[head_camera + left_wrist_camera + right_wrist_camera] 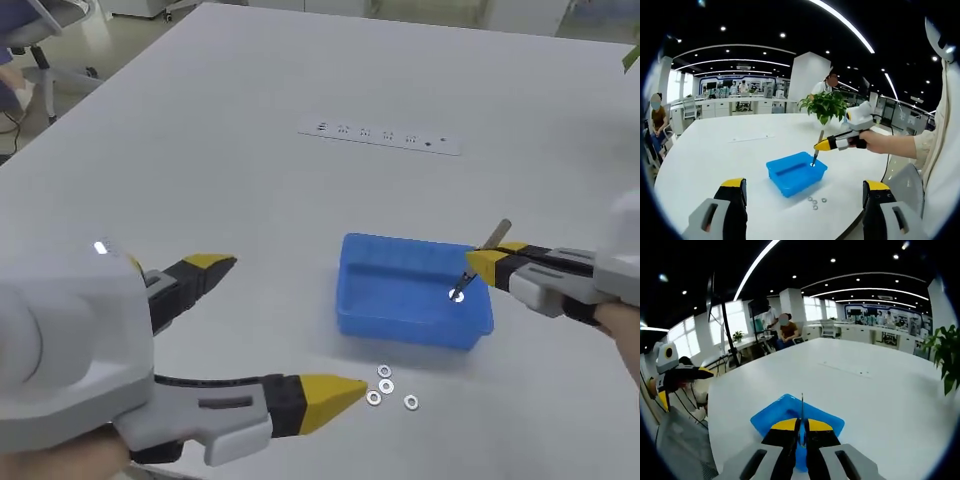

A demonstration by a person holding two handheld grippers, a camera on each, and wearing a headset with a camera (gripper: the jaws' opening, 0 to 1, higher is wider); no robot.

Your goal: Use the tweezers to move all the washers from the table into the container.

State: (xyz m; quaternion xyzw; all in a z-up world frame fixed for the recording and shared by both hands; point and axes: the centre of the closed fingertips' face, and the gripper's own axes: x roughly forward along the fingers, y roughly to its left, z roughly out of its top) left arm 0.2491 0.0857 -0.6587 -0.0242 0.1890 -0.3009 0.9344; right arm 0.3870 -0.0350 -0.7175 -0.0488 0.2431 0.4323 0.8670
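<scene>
A blue container [370, 300] sits on the white table [200, 150]. Several washers [387, 386] lie just in front of it, also seen as washers [815, 202] in the left gripper view. My right gripper [482, 263] is shut on the tweezers [478, 258], which slant down into the container. A washer [457, 295] shows at their tip, over the container's floor; I cannot tell whether it rests there. In the right gripper view the tweezers [801, 412] point at the container [770, 417]. My left gripper [290, 325] stands open, left of the container, holding nothing.
A flat strip with sockets [380, 135] lies in the table beyond the container. A potted plant [826, 106] stands at the table's far side. People sit and stand at other desks. An office chair [40, 30] is off the table's left corner.
</scene>
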